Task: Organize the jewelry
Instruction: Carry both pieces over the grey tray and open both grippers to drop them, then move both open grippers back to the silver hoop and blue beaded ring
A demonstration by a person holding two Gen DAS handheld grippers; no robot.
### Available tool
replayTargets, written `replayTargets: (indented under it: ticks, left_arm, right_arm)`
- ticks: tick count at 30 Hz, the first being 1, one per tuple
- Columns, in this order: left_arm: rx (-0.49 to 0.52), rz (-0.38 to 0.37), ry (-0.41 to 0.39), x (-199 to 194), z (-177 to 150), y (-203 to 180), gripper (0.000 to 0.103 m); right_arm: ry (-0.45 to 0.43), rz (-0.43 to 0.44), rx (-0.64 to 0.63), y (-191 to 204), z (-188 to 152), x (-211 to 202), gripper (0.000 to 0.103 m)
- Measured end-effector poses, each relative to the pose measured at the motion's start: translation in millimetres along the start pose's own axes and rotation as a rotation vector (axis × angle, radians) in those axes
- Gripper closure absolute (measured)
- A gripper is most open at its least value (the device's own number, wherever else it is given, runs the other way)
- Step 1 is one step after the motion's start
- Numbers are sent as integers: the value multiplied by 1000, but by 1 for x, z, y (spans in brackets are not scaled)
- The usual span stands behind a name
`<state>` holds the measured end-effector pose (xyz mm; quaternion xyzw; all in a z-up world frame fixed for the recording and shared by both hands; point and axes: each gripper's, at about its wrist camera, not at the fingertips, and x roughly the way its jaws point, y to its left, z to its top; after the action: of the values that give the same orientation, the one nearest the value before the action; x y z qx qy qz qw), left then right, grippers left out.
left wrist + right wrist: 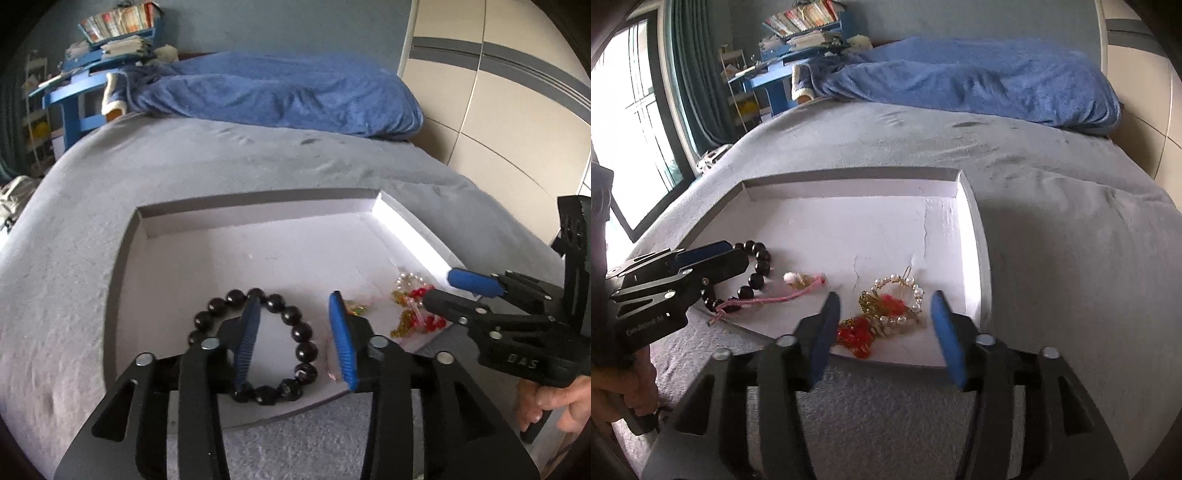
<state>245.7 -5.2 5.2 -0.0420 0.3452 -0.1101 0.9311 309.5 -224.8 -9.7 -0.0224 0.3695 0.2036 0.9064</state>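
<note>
One shallow white tray (975, 236) lies on a grey bed (1071, 240), and everything below is placed against that tray.

Inside it, at its near left corner, lies one black bead bracelet (308, 349). Just right of the bracelet, along the near edge, one pink cord (775, 299) runs out to a small pale charm (792, 277); the cord's frayed end hangs over the tray's near rim. At the near right part of the tray sits a cluster of pieces: one ring of pearls (905, 291) and two red bead pieces with gold trim (857, 332), touching one another. How many separate items the cluster holds cannot be told.

Two grippers reach over the tray's near edge. The left gripper (295, 339) hangs over the bracelet with its jaws moderately apart; one blue pad overlaps the bead loop, yet the pads press on nothing. The right gripper (882, 332) stands over the pearl and red cluster, jaws parted wider than the cluster, gripping nothing. A hand (554, 402) holds the right gripper's handle.

Beyond the tray's far edge one blue blanket (280, 92) lies across the bed.
</note>
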Motion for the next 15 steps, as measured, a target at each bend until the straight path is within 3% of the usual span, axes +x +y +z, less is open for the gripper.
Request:
replayTargets:
  ticks: [7, 15]
  left_arm:
    - [-35, 28, -31, -12, 3, 12, 53]
    - [-81, 5, -52, -50, -7, 17, 43]
  right_arm:
    - [-45, 3, 39, -4, -6, -27, 45]
    - [-52, 3, 83, -7, -21, -48, 41]
